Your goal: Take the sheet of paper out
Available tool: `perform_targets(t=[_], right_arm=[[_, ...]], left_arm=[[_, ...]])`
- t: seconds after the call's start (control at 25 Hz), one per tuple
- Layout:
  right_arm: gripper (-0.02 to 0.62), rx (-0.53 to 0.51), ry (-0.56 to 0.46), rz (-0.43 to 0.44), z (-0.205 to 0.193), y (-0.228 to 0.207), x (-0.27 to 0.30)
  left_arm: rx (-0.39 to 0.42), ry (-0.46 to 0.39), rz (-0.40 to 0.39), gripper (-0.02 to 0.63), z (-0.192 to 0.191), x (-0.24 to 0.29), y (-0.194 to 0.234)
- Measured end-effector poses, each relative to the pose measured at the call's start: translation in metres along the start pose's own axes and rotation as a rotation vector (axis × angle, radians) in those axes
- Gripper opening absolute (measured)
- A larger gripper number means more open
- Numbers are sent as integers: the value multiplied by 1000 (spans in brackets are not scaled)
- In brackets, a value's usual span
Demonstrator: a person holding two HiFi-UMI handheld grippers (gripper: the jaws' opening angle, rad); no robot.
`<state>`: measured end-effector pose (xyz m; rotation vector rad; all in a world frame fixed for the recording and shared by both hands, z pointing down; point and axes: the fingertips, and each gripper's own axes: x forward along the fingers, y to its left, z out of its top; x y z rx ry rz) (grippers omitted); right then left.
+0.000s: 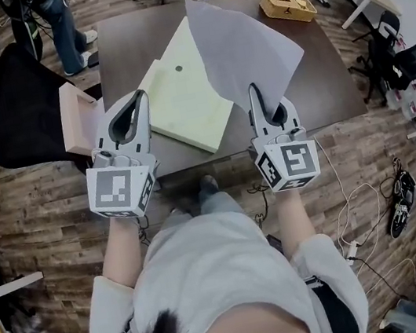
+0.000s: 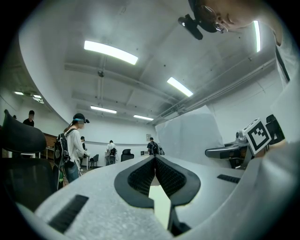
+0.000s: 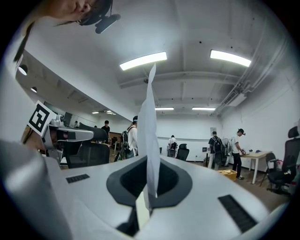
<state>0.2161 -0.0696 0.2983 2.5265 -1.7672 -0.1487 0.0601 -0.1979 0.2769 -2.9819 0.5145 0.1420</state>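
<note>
A pale yellow folder [image 1: 180,99] lies flat on the dark table [image 1: 329,84]. My right gripper [image 1: 253,88] is shut on the lower edge of a white sheet of paper [image 1: 238,45], which stands up above the folder's right side. In the right gripper view the sheet [image 3: 149,126] rises edge-on from between the closed jaws [image 3: 150,161]. My left gripper [image 1: 139,95] sits at the folder's left edge. Its tips [image 2: 154,158] meet with nothing visible between them, and the folder [image 2: 161,206] shows below them. The raised sheet [image 2: 190,136] also appears in the left gripper view.
A yellow wooden box [image 1: 287,6] sits at the table's far right corner. A pinkish box [image 1: 77,117] stands off the table's left side beside a black chair [image 1: 17,100]. People stand beyond the table, more chairs stand at the right, and cables [image 1: 347,209] lie on the floor.
</note>
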Motion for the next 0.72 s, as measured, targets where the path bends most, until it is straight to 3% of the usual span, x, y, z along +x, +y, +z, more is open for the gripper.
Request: perform_targets(t=[0.72], right_arm=[[15, 5, -14, 9, -2, 13, 5]], left_arm=[[-8, 9, 27, 9, -6, -11, 13]])
